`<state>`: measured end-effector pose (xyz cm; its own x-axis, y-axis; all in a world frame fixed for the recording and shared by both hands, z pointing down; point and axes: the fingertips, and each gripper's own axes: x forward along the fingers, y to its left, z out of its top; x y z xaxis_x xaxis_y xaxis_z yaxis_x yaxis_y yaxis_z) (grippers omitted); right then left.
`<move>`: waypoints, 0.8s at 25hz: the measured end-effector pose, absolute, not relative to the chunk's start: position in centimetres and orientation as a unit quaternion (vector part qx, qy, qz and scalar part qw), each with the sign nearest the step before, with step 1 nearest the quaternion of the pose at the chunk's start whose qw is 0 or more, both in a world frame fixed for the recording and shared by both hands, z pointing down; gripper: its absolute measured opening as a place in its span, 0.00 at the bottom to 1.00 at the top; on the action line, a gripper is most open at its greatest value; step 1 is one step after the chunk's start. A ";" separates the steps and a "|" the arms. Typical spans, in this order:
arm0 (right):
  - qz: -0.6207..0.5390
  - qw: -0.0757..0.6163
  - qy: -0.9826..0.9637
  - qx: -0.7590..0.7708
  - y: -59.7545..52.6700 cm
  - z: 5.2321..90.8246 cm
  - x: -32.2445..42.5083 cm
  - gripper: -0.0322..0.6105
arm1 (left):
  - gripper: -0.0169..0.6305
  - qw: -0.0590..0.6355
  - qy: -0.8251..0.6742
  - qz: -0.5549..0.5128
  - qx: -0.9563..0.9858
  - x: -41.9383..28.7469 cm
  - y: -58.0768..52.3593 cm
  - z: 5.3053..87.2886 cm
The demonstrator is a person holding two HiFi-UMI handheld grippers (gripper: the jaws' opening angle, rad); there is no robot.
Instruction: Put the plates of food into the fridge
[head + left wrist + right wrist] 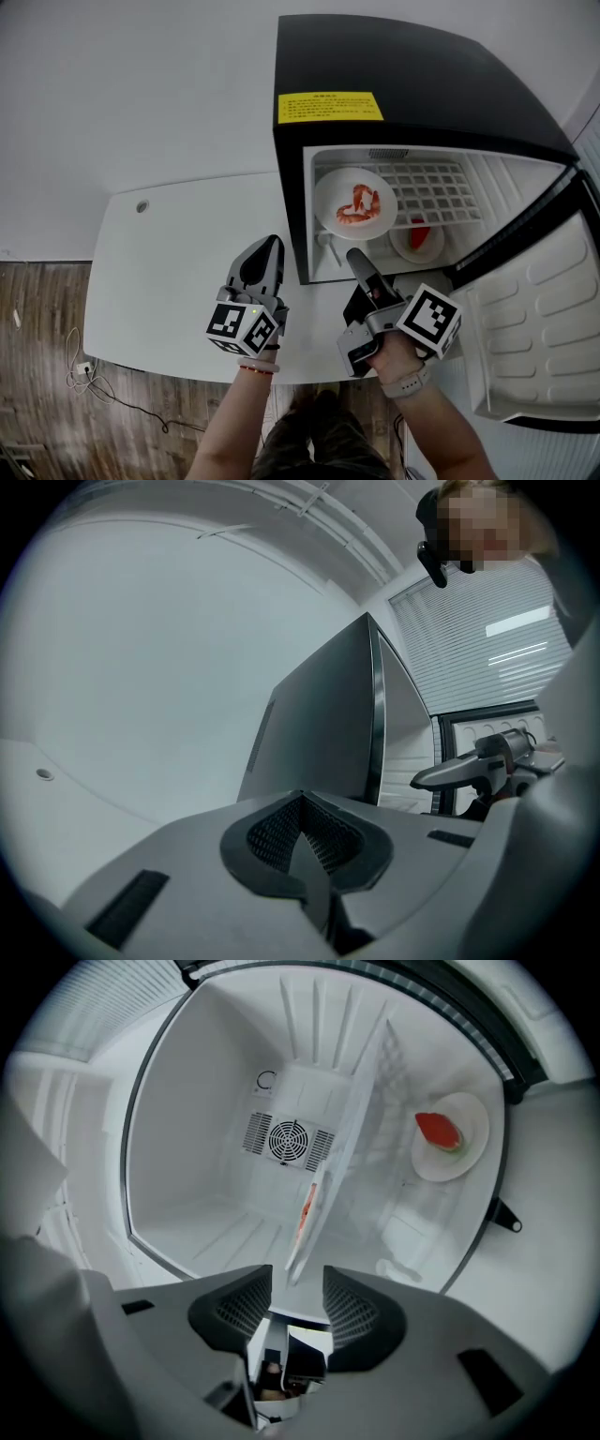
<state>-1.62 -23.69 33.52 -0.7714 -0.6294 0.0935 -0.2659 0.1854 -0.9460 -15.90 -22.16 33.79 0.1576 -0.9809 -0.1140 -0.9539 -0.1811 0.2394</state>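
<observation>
Left gripper (270, 246) (302, 806): hovering over the white table (169, 272), just left of the fridge. Its jaws are lying pressed together, with nothing between them.
Right gripper (354, 255) (298, 1283): reaching level into the fridge's open mouth. Its jaws are standing spread apart and are pinching nothing.
Shrimp plate (354, 203) (323, 1194): sitting on the wire shelf (436, 192) in the upper part of the fridge. Its near rim is lying just ahead of the right gripper's tips and is touching neither pad. It is showing edge-on in the right gripper view.
Second plate (416, 239) (450, 1136): carrying a red piece of food and resting inside the fridge, below the shelf and to the right of the shrimp plate. It is sitting apart from both grippers.
Fridge (394, 66): black outside and white inside, standing just beside the table's right end.
Fridge door (539, 328): hanging wide open to the right.
Fan grille (288, 1138): showing on the fridge's back wall, farthest in.
</observation>
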 end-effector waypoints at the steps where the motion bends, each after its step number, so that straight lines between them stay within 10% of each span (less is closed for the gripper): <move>1: -0.558 0.155 0.758 -0.300 -23.3 33.7 -1.5 0.32 | 0.04 0.056 -0.636 -0.121 0.760 -15.8 -22.0 33.8; 20: -0.208 0.012 0.886 -0.415 -17.3 34.7 4.0 0.06 | 0.04 0.052 -0.617 -0.120 0.776 -14.5 -16.5 34.5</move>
<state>3.98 -17.35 34.66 -0.6549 -0.7404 0.1515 -0.7304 0.5685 -0.3785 -14.51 -16.55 34.46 0.2103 -0.9700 -0.1219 -0.9451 -0.2336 0.2285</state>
